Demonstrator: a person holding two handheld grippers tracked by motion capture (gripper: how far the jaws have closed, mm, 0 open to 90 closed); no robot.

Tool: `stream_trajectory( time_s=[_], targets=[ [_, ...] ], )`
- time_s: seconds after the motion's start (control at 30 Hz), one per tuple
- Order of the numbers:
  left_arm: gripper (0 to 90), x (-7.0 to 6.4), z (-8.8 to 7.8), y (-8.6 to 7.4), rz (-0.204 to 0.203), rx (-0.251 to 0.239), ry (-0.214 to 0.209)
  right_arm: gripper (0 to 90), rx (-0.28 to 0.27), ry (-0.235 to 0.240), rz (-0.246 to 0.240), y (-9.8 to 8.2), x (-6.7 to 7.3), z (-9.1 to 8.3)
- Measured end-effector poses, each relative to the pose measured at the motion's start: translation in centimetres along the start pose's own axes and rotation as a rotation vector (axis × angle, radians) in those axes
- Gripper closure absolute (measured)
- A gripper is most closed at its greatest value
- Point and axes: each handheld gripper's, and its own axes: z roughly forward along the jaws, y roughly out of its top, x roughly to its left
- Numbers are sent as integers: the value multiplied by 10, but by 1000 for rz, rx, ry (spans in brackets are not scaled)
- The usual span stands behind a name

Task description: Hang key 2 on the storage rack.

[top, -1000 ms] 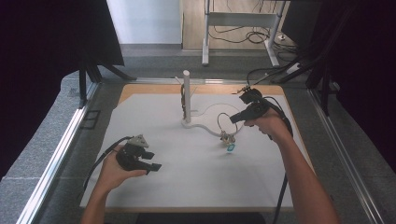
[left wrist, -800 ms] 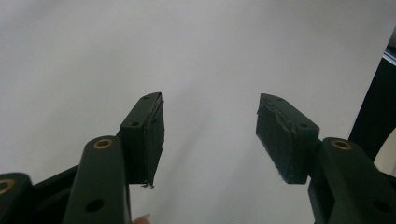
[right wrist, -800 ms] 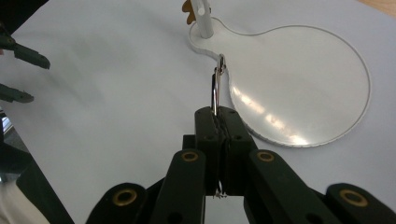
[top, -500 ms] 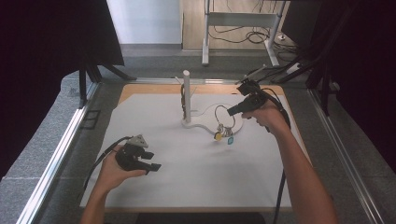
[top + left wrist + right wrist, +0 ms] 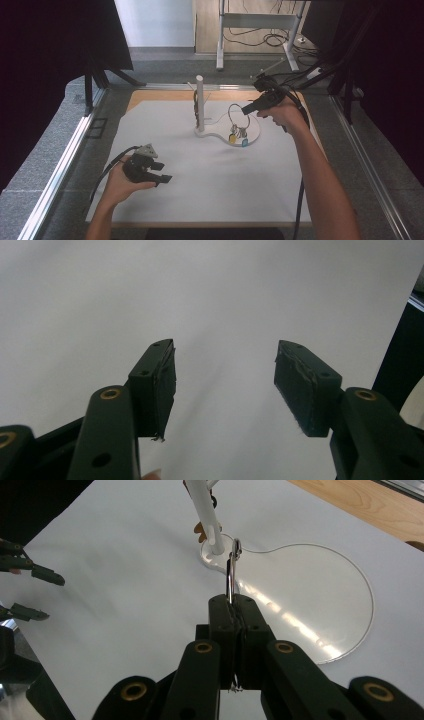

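- Near edge: our left gripper (image 5: 159, 171) rests on the white mat (image 5: 165, 210) in the left hand (image 5: 120, 182), jaws spread with nothing between the pads (image 5: 165, 385).
- Mid-table: key ring (image 5: 236, 116) hangs off the mat with the keys (image 5: 238, 134) dangling below it, over the clear acrylic base (image 5: 250, 137).
- Right gripper (image 5: 246, 109) has its jaws pressed together, pinching the ring's wire at the right side; in the right gripper view the ring (image 5: 231, 570) stands edge-on straight out of the closed pads.
- Just left of the ring: white post (image 5: 200, 102) stands upright on the narrow end of that base, ring near it but apart.
- Far: wooden tabletop (image 5: 150, 96) strip beyond the mat.
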Motion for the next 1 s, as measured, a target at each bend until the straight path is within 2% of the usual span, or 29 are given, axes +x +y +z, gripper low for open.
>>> stream_trajectory(
  time_s=[0.43, 1.0],
  targets=[
    [426, 1, -1, 0, -1, -4, -2, 880, -22, -6, 21, 10, -7, -1],
    [425, 1, -3, -1, -1, -7, -2, 880, -35, -12, 33, 28, -14, 7]
  ],
)
